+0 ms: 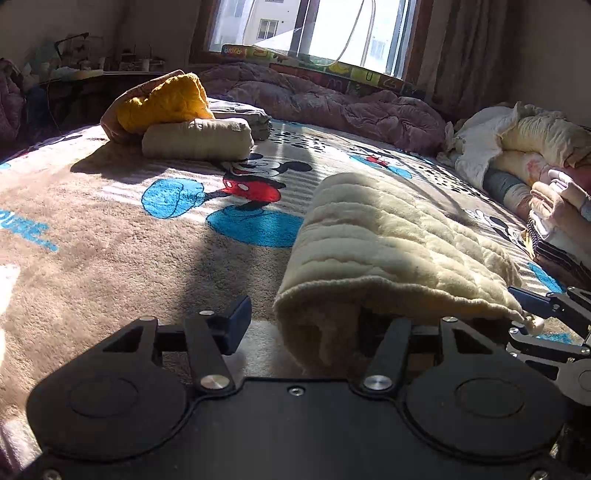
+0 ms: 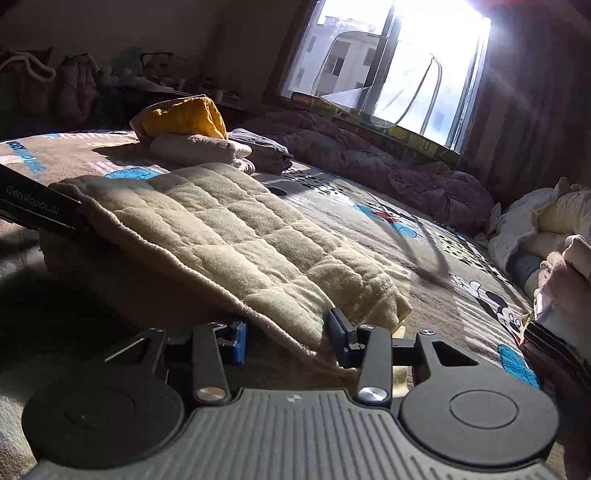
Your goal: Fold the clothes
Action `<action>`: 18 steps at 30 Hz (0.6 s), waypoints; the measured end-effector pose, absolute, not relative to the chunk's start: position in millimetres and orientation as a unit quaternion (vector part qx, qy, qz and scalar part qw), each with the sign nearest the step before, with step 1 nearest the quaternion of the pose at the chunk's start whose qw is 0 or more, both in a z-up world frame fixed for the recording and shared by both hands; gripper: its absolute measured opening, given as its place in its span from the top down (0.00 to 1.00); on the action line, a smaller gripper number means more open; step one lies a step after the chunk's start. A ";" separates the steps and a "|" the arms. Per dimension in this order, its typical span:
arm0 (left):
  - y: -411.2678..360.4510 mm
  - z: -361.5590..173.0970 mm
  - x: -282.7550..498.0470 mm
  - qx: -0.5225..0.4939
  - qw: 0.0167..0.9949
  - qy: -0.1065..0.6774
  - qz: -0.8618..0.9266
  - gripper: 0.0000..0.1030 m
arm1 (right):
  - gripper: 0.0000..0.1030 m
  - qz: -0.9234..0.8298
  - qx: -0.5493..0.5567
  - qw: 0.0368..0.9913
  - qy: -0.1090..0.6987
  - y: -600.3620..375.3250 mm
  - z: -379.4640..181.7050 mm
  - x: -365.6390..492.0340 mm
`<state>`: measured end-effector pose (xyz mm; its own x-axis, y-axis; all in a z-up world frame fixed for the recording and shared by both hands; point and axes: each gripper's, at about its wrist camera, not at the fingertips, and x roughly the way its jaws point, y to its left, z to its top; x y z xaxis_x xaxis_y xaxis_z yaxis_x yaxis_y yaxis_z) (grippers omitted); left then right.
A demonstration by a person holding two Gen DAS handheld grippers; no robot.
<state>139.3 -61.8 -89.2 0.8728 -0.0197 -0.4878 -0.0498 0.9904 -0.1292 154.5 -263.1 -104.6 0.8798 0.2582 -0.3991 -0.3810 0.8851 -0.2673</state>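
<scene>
The right gripper (image 2: 291, 341) fingers straddle, pads not yet pressing, the near hem of the thick, soft cream quilted garment (image 2: 236, 236) on the bed blanket (image 2: 461, 258), the best hold, while the left gripper's (image 1: 306, 321) grip cannot be told.

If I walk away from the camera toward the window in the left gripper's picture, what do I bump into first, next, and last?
Cream quilted blanket → Mickey Mouse picture on the bed cover → beige rolled cloth → yellow garment → rumpled mauve comforter → colourful mat at the sill → window.
</scene>
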 end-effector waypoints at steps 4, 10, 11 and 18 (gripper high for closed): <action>-26.8 -100.9 131.7 -0.208 0.939 0.274 -0.015 0.52 | 0.59 0.165 -0.159 0.956 0.183 -267.0 -103.7 157.4; 2.8 -115.2 134.9 -0.365 0.883 0.294 -0.013 0.60 | 0.58 0.173 -0.163 0.953 0.190 -261.8 -106.9 160.2; -1.1 -111.2 134.9 -0.361 0.885 0.294 -0.010 0.61 | 0.57 0.173 -0.165 0.953 0.187 -260.8 -106.2 159.2; -0.8 -115.0 142.5 -0.383 0.884 0.268 0.006 0.54 | 0.58 0.170 -0.150 0.955 0.189 -264.2 -104.8 157.6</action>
<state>142.5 -0.8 -115.0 0.8564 -0.1939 -0.4786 -0.2168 0.7061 -0.6741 157.6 -264.2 -104.8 0.8701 0.2689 -0.4131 -0.3826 0.8968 -0.2221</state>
